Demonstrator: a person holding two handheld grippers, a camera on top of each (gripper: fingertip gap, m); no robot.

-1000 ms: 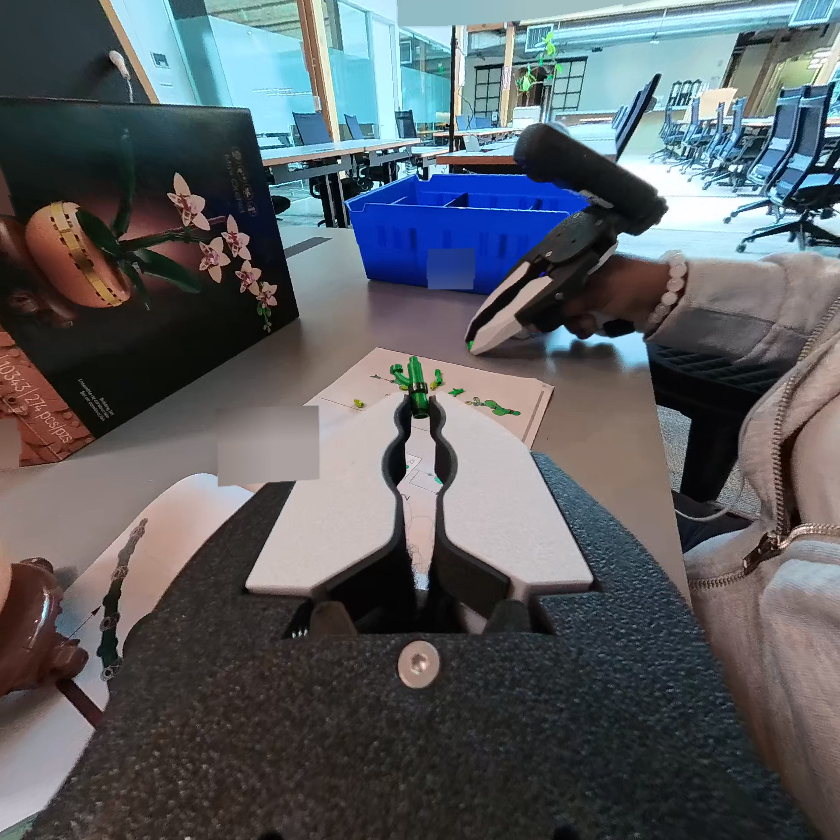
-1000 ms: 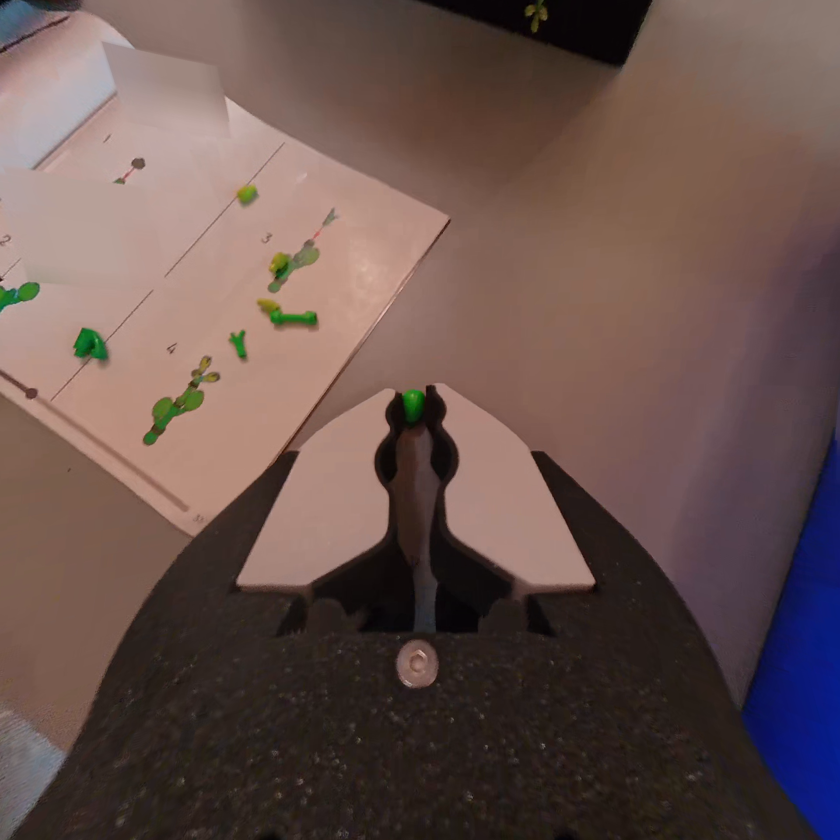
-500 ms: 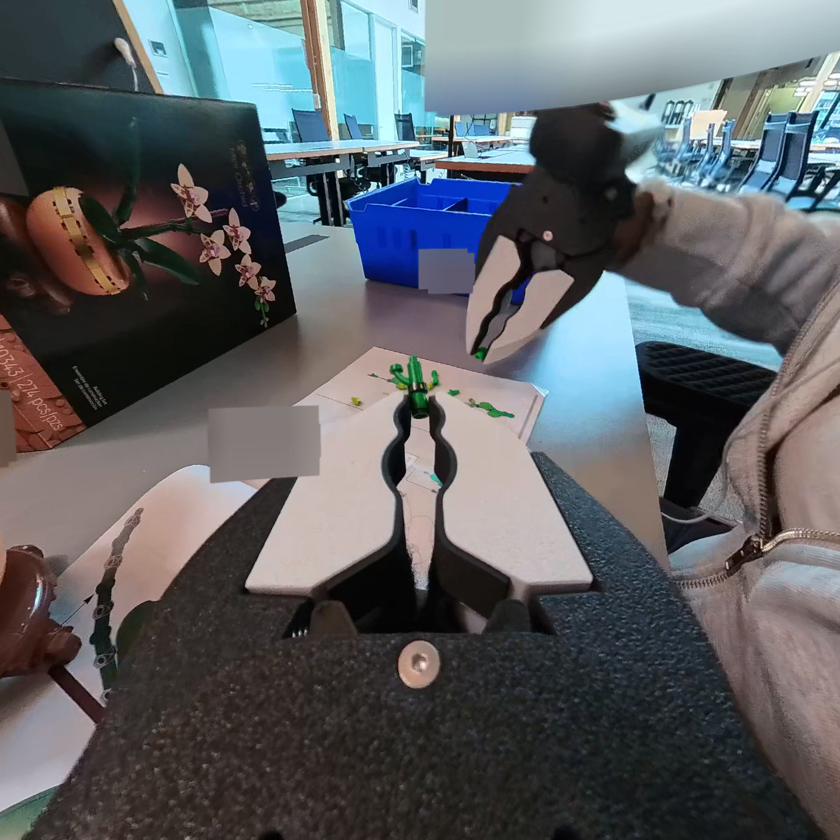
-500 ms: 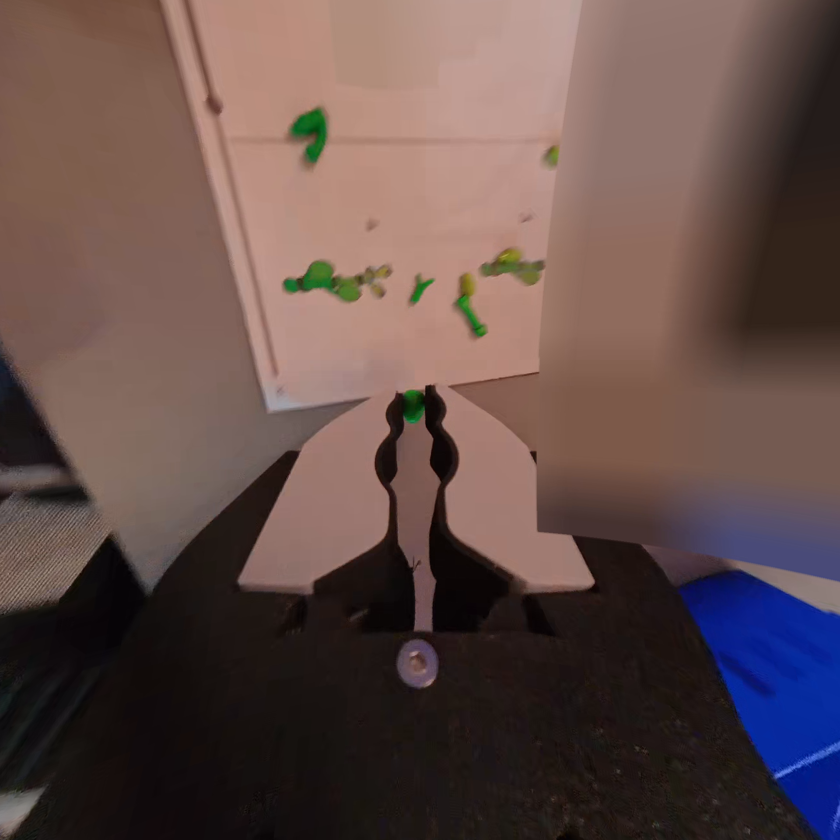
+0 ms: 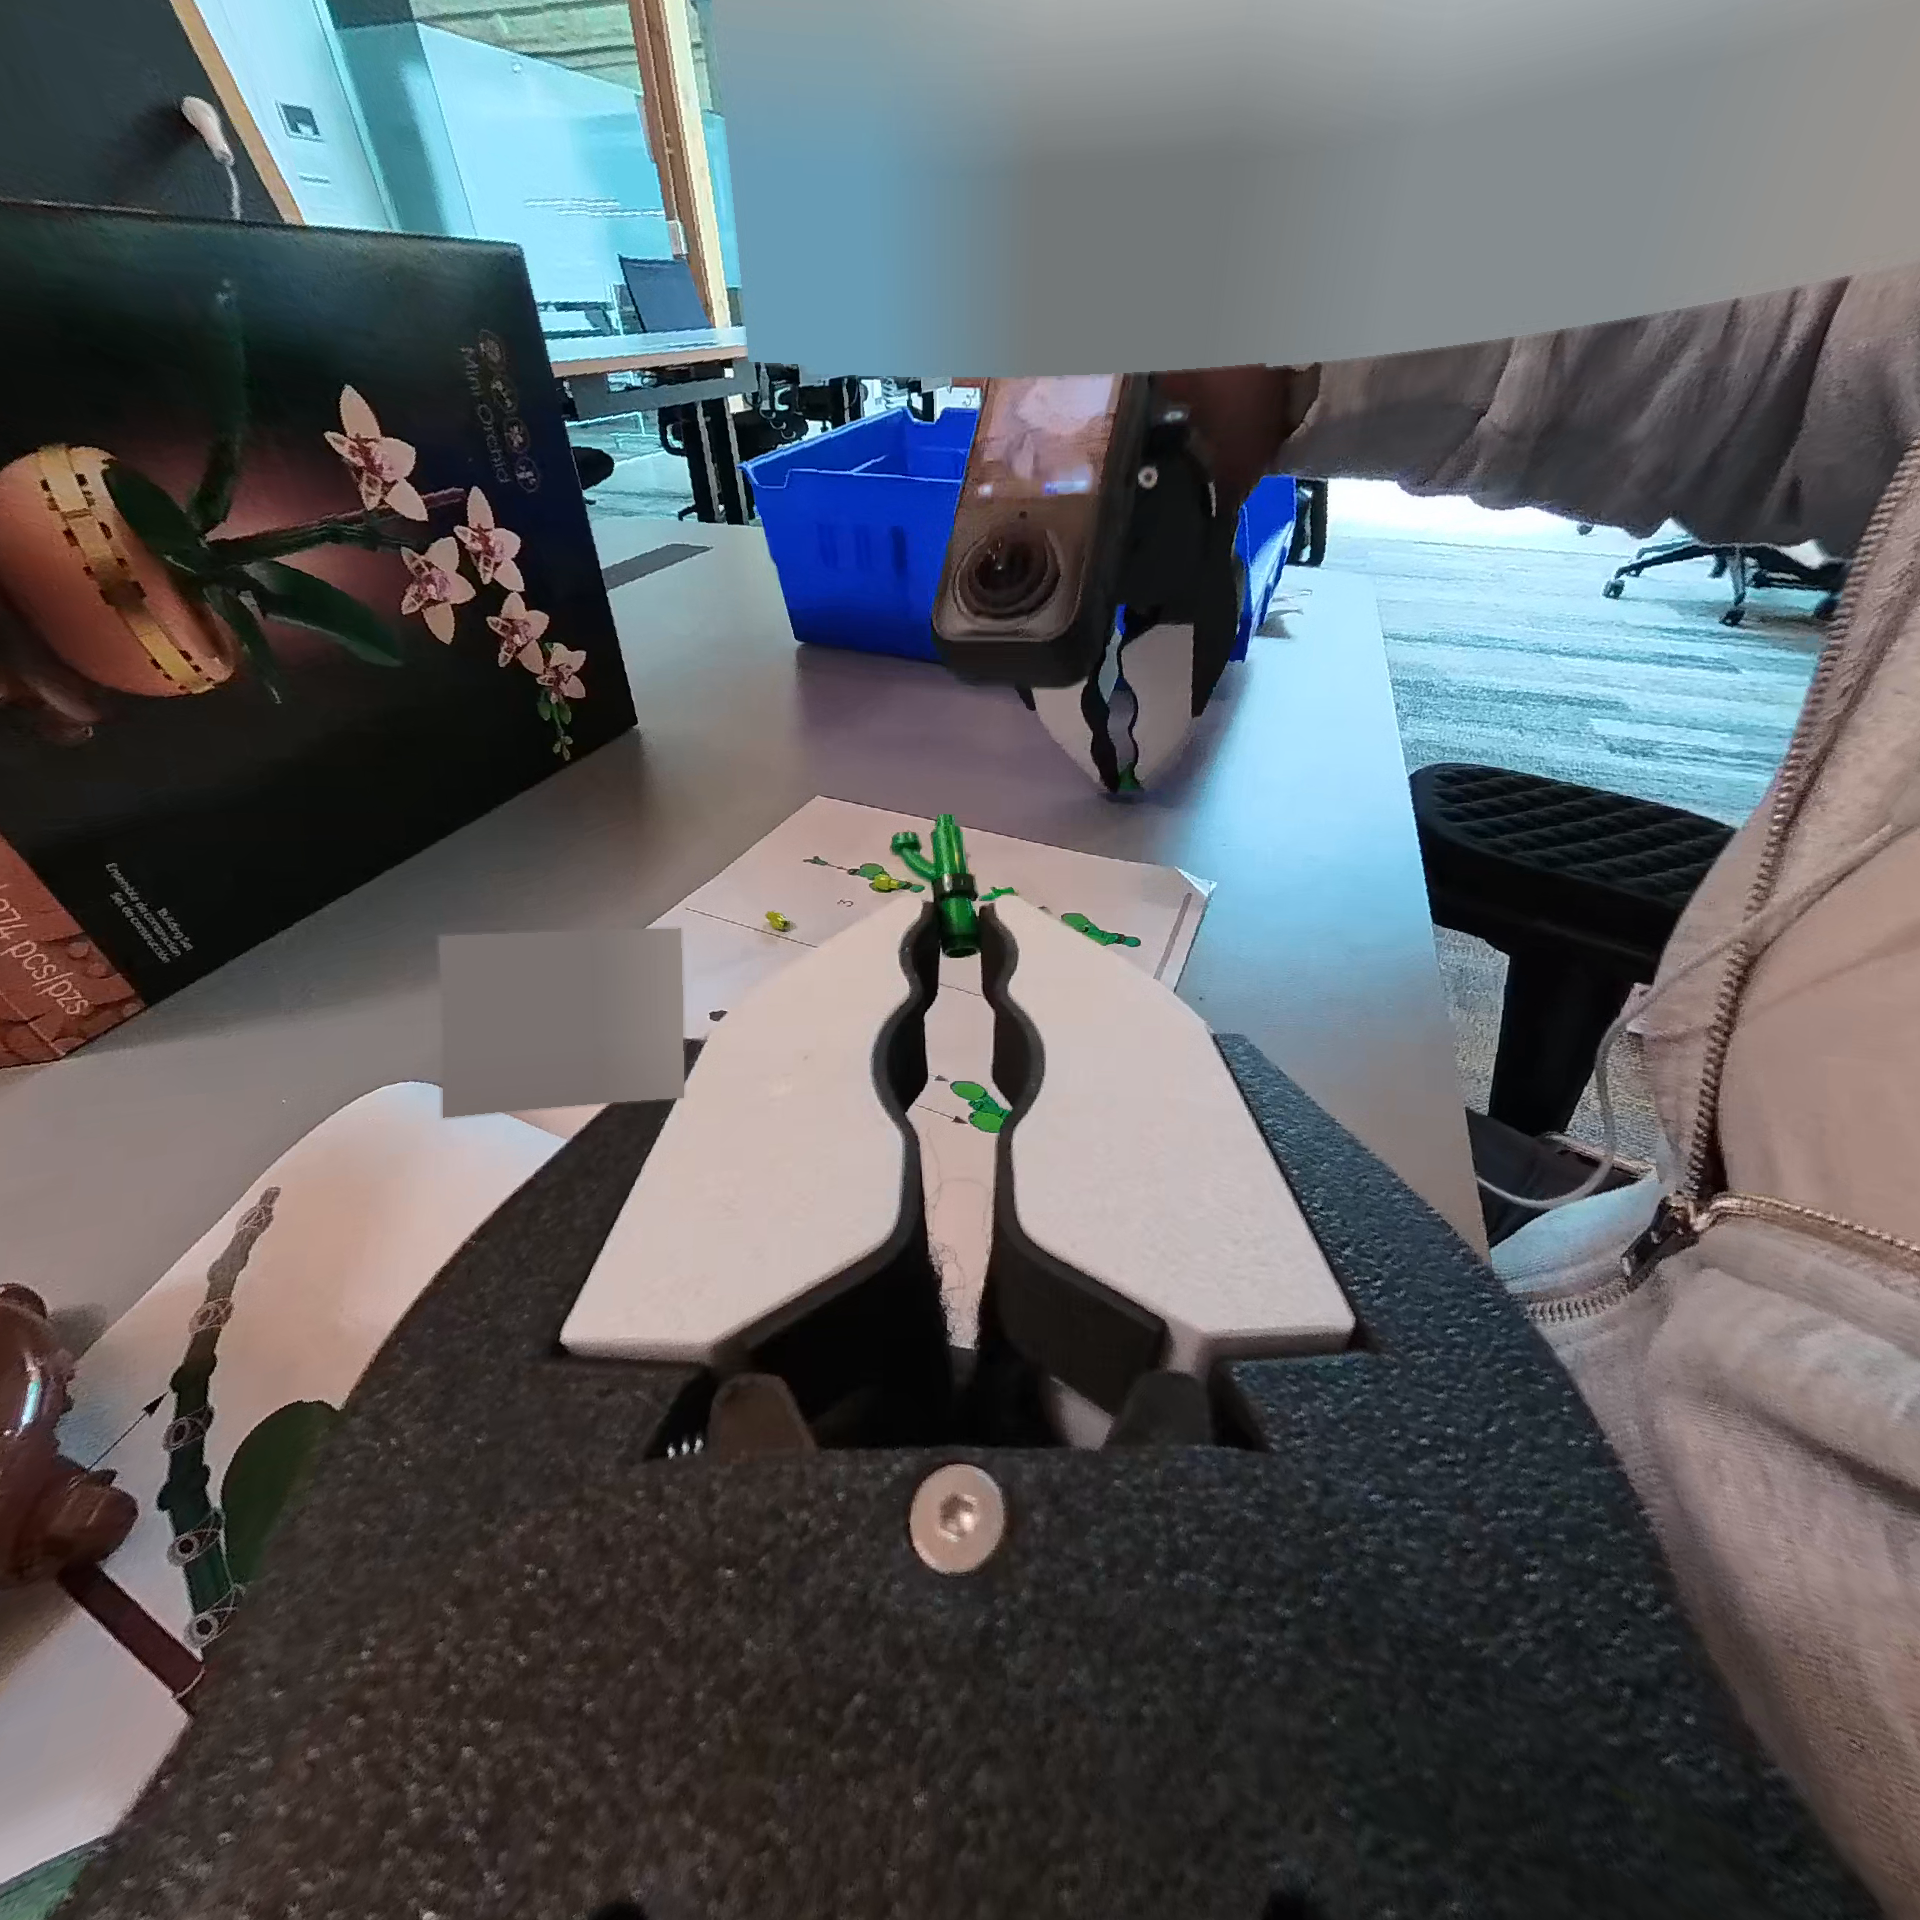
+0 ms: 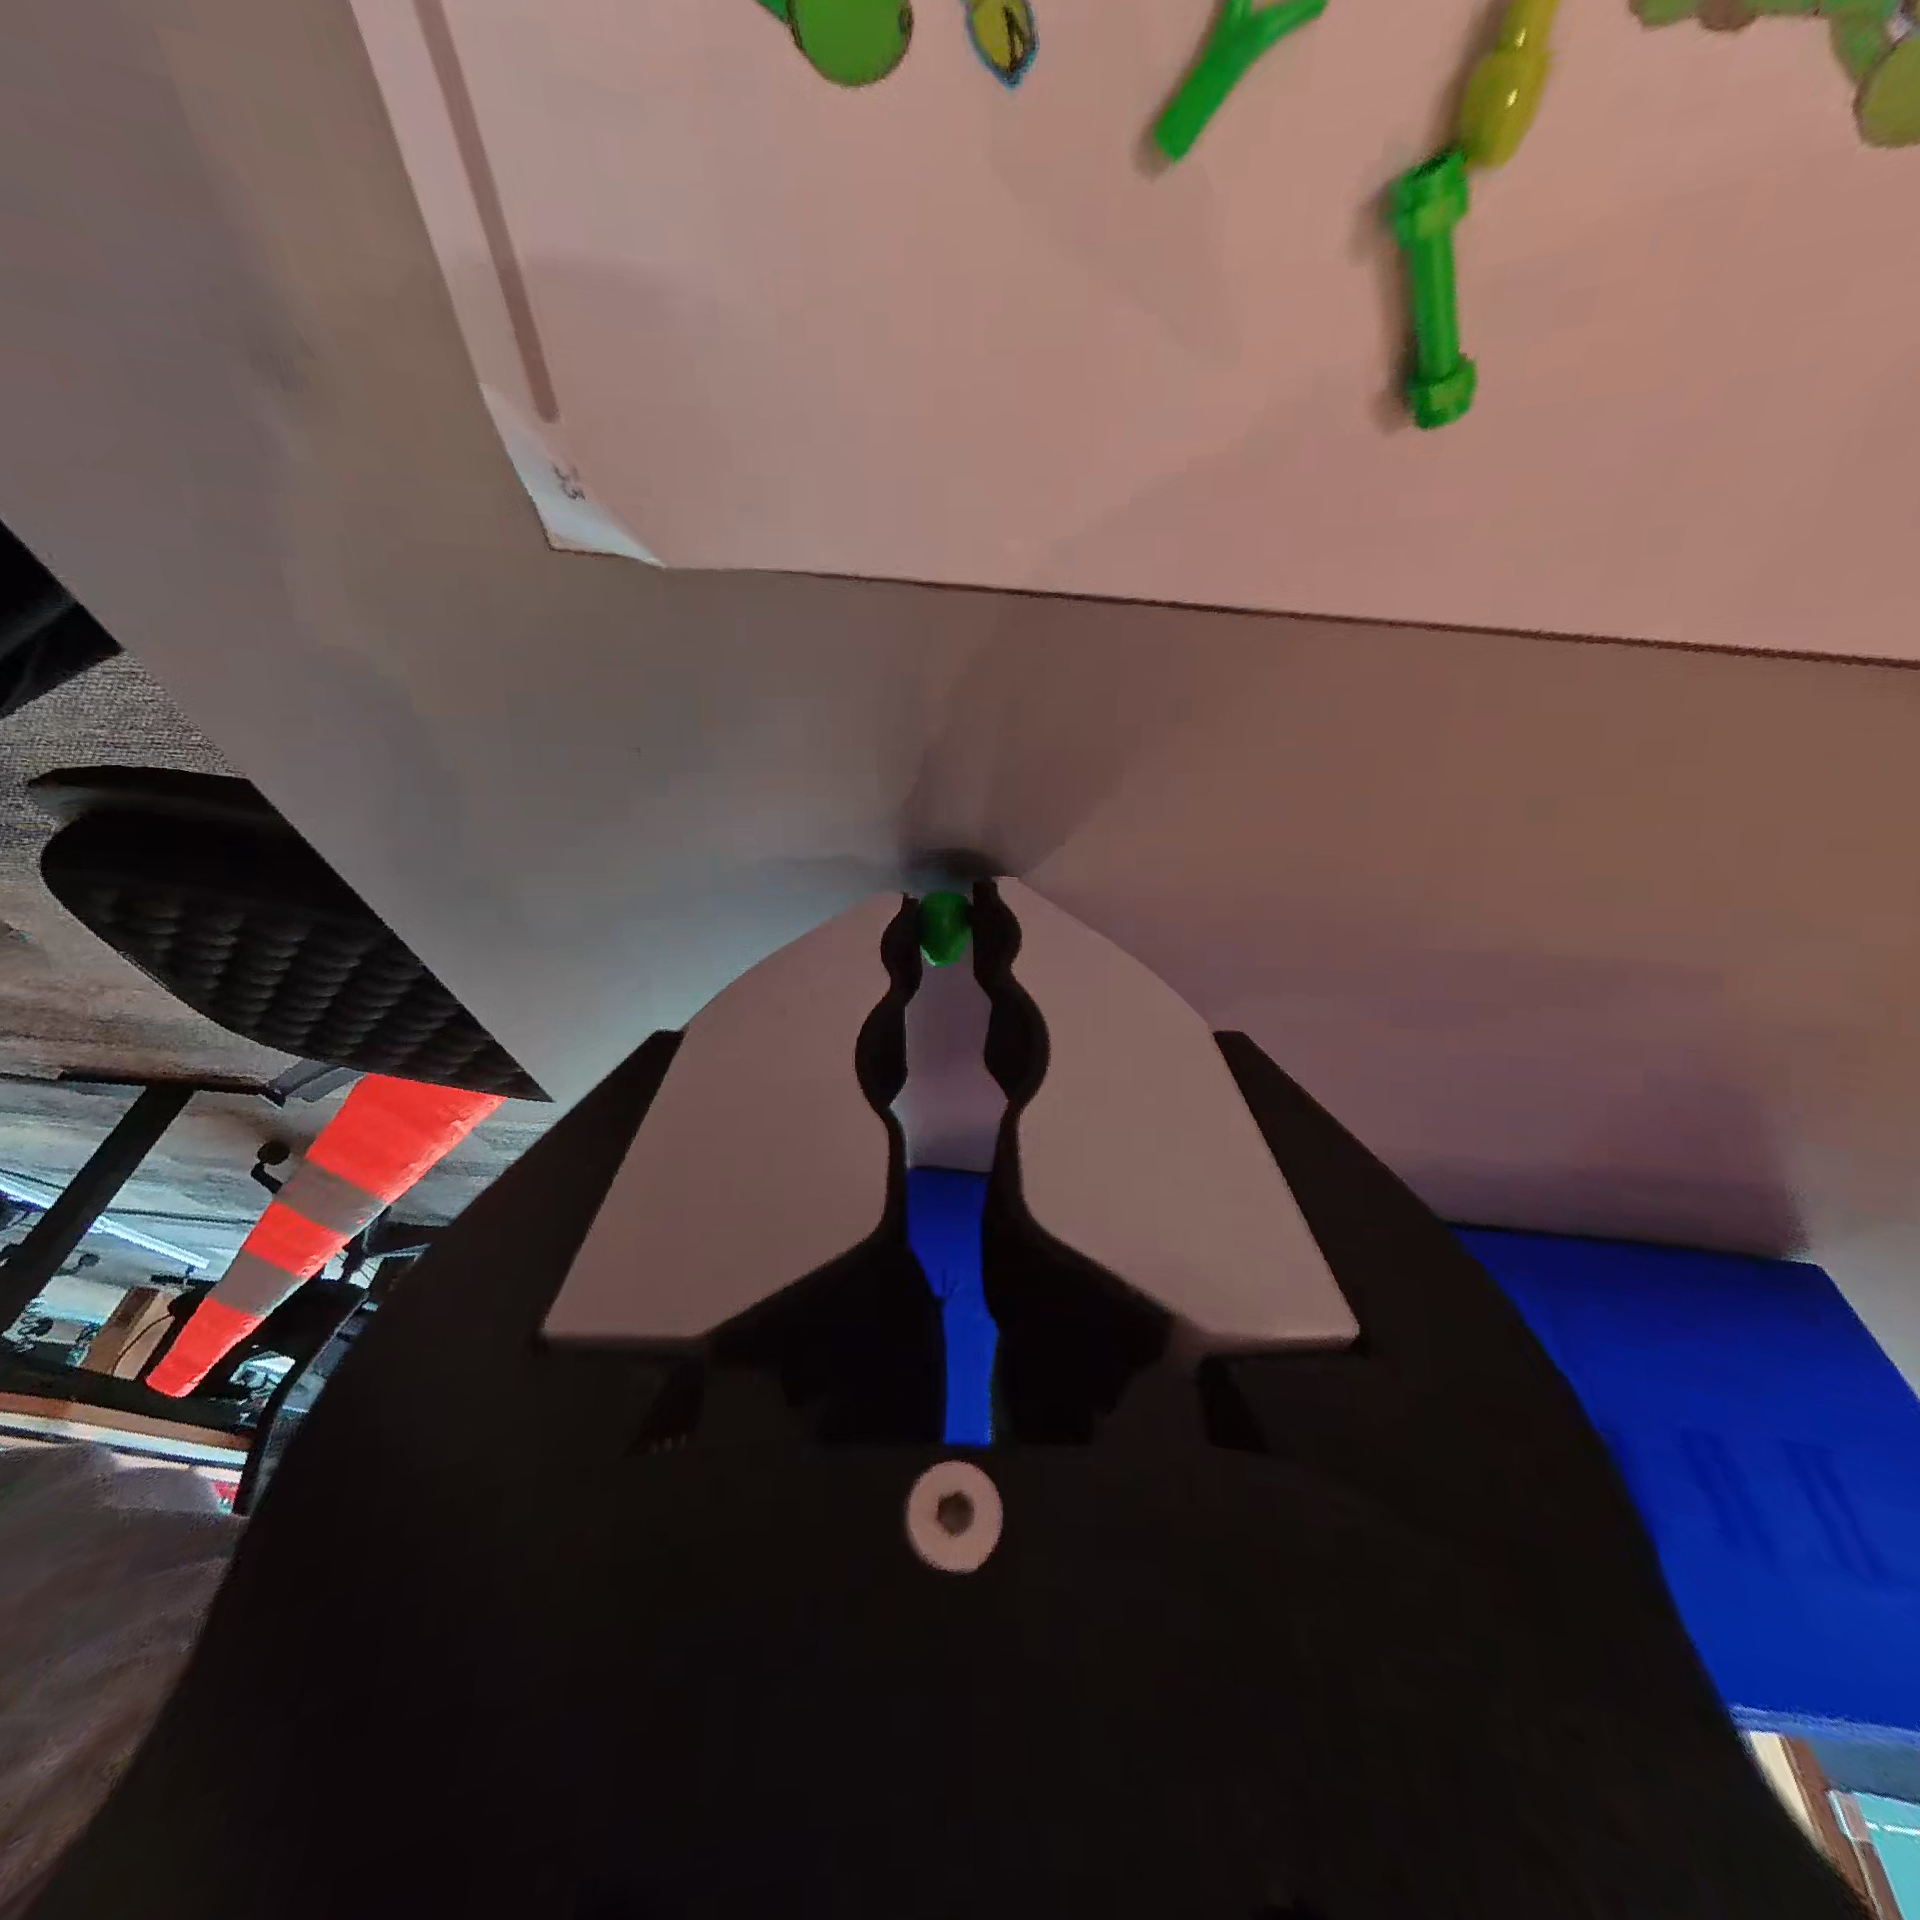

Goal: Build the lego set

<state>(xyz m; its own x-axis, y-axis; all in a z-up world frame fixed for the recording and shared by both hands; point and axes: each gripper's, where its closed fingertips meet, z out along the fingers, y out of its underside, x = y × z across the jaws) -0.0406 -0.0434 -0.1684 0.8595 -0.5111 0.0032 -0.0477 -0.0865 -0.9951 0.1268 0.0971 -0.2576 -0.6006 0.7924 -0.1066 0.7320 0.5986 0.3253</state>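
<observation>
My left gripper is shut on a green Lego stem assembly, which sticks forward from its tips above the open instruction booklet. My right gripper is shut on a small green Lego piece and points steeply down, its tips at the grey table just off the booklet's edge. In the left wrist view the right gripper hangs beyond the booklet's far edge, camera facing me. Loose green pieces lie on the booklet page, among them a green bar.
The set's black box stands at the left. A blue bin sits at the far table edge. A brown Lego pot part is at the left edge. A person's grey sleeve crosses at the right. A black chair stands by the table. One gripper's finger ends stand about 25 centimetres off the other's.
The right gripper has swung from lying low at the right to pointing steeply down at the table beyond the booklet, still holding its green piece. The left gripper has stayed put.
</observation>
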